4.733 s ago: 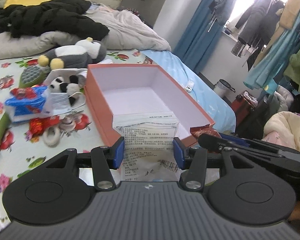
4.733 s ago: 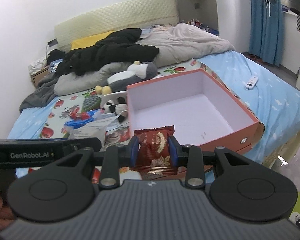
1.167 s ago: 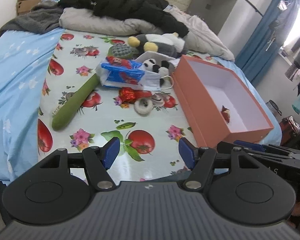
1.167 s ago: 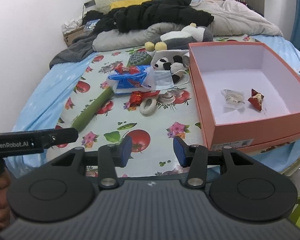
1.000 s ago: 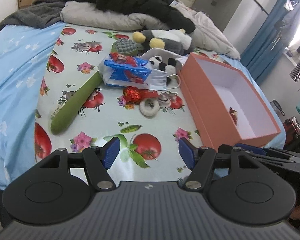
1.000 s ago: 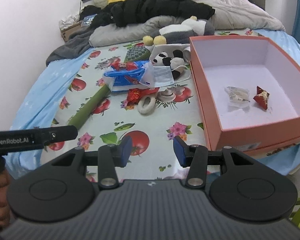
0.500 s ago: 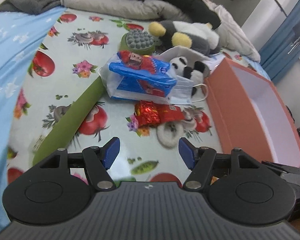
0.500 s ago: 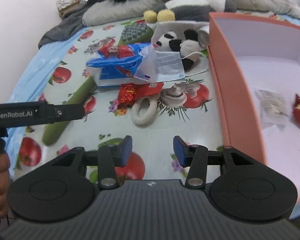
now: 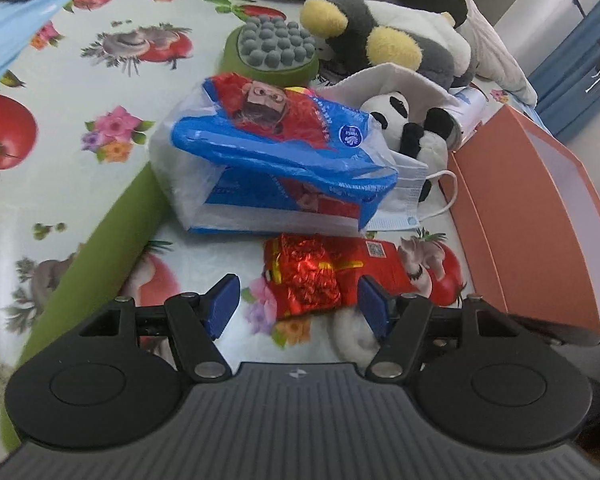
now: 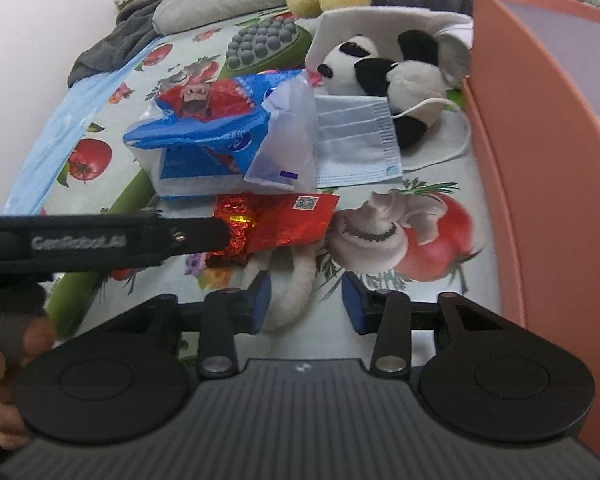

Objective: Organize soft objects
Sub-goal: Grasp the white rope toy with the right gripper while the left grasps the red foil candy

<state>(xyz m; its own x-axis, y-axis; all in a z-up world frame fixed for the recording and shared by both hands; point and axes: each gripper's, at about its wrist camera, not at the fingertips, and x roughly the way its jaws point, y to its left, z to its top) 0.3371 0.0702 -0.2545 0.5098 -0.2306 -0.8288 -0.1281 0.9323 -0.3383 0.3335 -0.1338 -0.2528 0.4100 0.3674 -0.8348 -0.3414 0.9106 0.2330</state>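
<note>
Left wrist view: the left claw (image 9: pixel 298 300) is spread wide and grips nothing; its blue pads flank the near end of a red foil snack packet (image 9: pixel 332 270) that lies on the fruit-printed sheet (image 9: pixel 100 80) covering the bed. Whether the pads touch the packet cannot be told. A white fuzzy ring (image 9: pixel 354 334) peeks out beneath the right pad. Just beyond the packet sits a blue and white plastic bag (image 9: pixel 276 176) with a red cartoon print, and a pale blue face mask (image 9: pixel 404 196) lies against its right side. A small panda plush (image 9: pixel 408 128) rests behind the mask, a larger grey plush with yellow feet (image 9: pixel 392 40) behind that. A long green massage stick (image 9: pixel 112 232) with a grey knobbed head runs along the left. The orange box (image 9: pixel 540 232) stands at the right.

Right wrist view: the right claw (image 10: pixel 306 306) is likewise open and empty, its pads on either side of the white fuzzy ring (image 10: pixel 296 280). The red foil snack packet (image 10: pixel 276 226) lies just ahead, partly covered by the left claw's black finger (image 10: pixel 140 240). The face mask (image 10: pixel 356 144) and panda plush (image 10: pixel 392 68) lie beyond, the orange box (image 10: pixel 540 160) wall at right.
</note>
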